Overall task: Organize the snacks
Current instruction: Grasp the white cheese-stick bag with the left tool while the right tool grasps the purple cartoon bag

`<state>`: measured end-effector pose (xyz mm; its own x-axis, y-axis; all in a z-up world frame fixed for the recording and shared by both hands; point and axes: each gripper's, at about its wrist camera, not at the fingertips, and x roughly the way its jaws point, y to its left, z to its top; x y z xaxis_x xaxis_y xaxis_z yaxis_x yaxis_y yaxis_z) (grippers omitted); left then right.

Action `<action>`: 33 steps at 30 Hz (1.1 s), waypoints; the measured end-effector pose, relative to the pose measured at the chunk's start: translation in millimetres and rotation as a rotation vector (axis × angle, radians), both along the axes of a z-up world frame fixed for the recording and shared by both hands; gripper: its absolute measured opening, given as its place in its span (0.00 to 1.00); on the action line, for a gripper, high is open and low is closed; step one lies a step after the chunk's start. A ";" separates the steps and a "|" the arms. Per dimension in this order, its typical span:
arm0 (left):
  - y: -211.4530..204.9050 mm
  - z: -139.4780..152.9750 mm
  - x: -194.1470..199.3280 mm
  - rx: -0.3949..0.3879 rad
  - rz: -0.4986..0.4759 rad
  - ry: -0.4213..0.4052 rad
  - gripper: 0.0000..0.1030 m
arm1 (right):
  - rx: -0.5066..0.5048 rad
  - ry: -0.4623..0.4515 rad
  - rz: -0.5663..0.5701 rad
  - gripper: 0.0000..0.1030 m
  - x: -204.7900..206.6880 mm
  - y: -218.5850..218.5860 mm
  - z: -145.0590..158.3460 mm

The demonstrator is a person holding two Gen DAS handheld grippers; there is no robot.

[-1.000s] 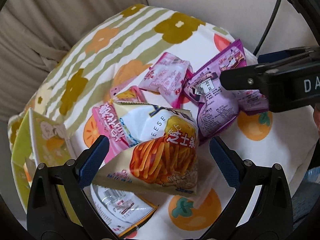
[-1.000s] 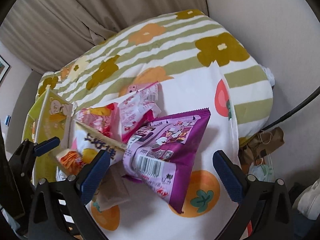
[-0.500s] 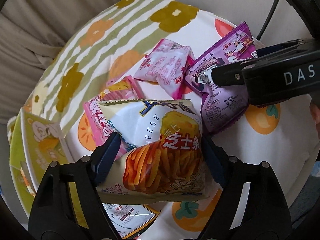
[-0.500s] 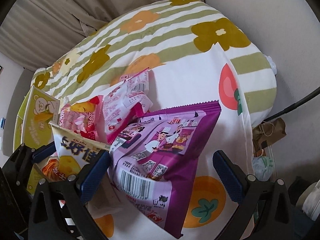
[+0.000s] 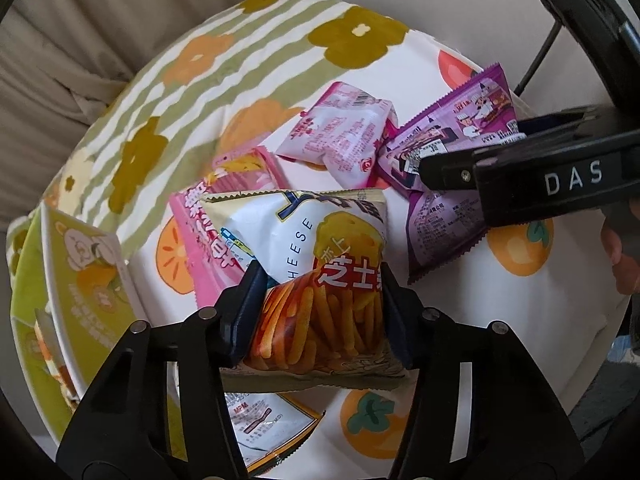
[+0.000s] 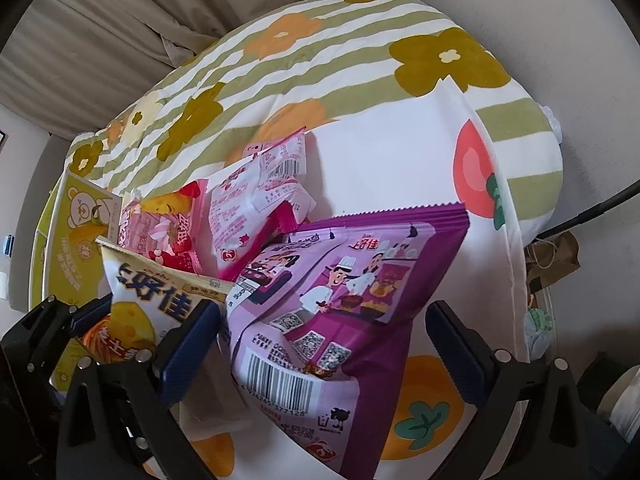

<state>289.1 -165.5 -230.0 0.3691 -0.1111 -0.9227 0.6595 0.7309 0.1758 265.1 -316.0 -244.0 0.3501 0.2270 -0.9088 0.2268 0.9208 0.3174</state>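
Note:
My left gripper (image 5: 320,312) is shut on a white-and-orange cheese stick bag (image 5: 316,272), its pads pinching the bag's lower half. That bag also shows in the right wrist view (image 6: 148,300). My right gripper (image 6: 324,344) is open, its fingers on either side of a purple snack bag (image 6: 340,300) that lies on the cloth. The purple bag shows in the left wrist view (image 5: 452,184) under the right gripper's body. A pale pink bag (image 5: 340,136) and a darker pink bag (image 5: 208,232) lie behind.
A yellow-green carton with a bear print (image 5: 80,280) stands at the left. Another flat packet (image 5: 264,424) lies under my left gripper. The fruit-print white cloth (image 6: 380,168) and a striped flower blanket (image 6: 320,64) cover the surface. A black cable (image 6: 592,212) runs at the right.
My left gripper has closed on the cheese stick bag. My right gripper has moved forward so the purple bag sits deeper between its open fingers.

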 end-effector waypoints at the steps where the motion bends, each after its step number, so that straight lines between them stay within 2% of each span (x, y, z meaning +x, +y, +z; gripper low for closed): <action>1: 0.6 0.1 -0.1 -0.003 0.004 0.002 0.49 | 0.003 0.001 0.003 0.98 0.4 1.3 -0.3; 3: 2.3 1.5 -0.6 -0.010 0.013 0.000 0.48 | 0.002 0.000 0.007 0.96 -0.3 2.2 0.0; 9: 6.4 9.9 -6.6 -0.048 0.033 0.008 0.47 | 0.007 0.001 0.018 0.78 -5.9 -0.1 1.5; 13: 7.0 13.6 -13.3 -0.056 0.040 0.004 0.47 | 0.000 -0.007 0.015 0.74 -14.1 -1.8 5.1; 24: 9.3 39.2 -38.0 -0.097 0.082 -0.044 0.46 | -0.019 -0.074 0.008 0.71 -47.6 -9.5 32.7; 27: 11.4 53.0 -49.4 -0.125 0.096 -0.067 0.46 | -0.065 -0.113 0.020 0.71 -58.6 -8.2 49.7; 33: 25.9 95.7 -70.2 -0.207 0.159 -0.125 0.47 | -0.088 -0.209 0.051 0.71 -80.0 -5.9 89.4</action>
<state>218.9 -139.6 -134.2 0.5062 -0.2238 -0.8329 0.5166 0.8520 0.0850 185.1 -321.9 -154.6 0.5225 0.1721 -0.8351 0.1170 0.9557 0.2701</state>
